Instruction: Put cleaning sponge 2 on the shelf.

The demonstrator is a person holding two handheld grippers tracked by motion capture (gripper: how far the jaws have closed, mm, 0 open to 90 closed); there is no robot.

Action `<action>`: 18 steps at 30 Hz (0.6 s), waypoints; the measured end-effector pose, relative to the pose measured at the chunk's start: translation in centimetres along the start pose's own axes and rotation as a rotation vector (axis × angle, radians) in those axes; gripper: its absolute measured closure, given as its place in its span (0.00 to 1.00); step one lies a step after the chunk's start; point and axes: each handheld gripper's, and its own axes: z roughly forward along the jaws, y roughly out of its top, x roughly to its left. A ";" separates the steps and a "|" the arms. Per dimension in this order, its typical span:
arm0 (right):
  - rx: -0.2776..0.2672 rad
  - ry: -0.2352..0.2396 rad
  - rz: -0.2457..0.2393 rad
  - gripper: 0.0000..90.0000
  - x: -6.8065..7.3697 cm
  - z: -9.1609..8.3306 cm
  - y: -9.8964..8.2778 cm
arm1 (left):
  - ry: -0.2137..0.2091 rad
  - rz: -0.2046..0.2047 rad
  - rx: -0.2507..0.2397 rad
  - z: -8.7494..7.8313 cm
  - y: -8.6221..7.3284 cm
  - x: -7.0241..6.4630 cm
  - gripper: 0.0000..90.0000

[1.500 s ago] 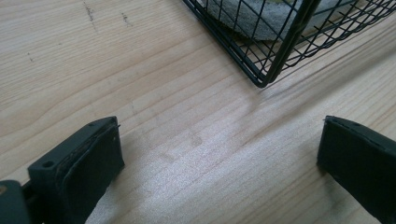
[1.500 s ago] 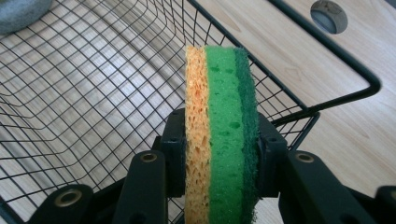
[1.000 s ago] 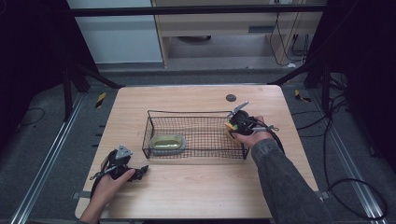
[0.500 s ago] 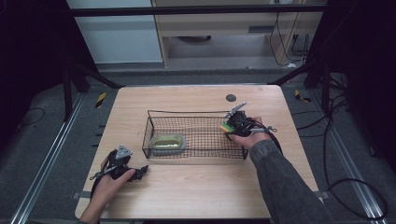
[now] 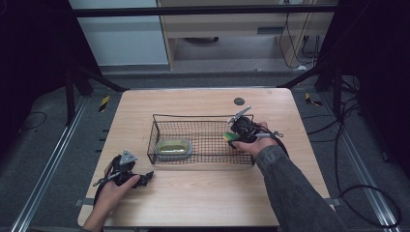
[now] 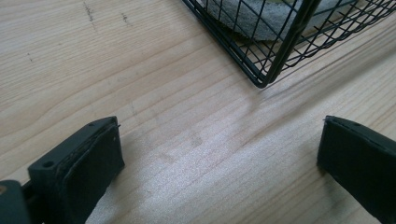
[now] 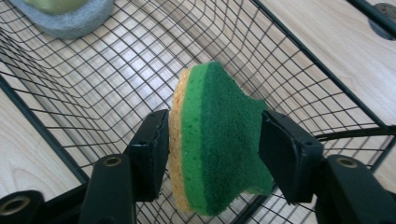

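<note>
Sponge [image 7: 212, 140] is pinched edgewise in right claw [image 7: 212, 154] above wire basket [image 5: 203, 121], likely for drop-in. Left claw [image 6: 219, 163] is spread, parked on bench [image 6: 93, 60].

A wooden table [image 5: 203, 198] carries a black wire basket [image 5: 167, 117] near its centre.

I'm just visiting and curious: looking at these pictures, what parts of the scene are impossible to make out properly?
- The grey dish with a green thing in it: the right gripper view's top edge cuts it off.
- The same dish in the left gripper view: blurred behind the wire basket.
- The sponge in the high view: too small, half hidden by the right gripper.
- The dark round spot on the table: too small to identify.
</note>
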 end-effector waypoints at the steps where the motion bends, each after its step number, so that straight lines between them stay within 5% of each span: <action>1: 0.001 0.002 -0.001 0.47 0.0 0.0 0.0 | 0.000 0.000 0.000 0.0 0.0 0.0 0.00; 11: -0.040 0.028 0.016 0.40 0.5 -0.4 0.6 | 0.000 -0.001 0.000 0.0 0.0 0.0 0.00; 18: -0.115 -0.033 0.034 0.28 0.0 -2.5 -0.6 | 0.000 0.000 0.000 0.0 0.0 0.0 0.00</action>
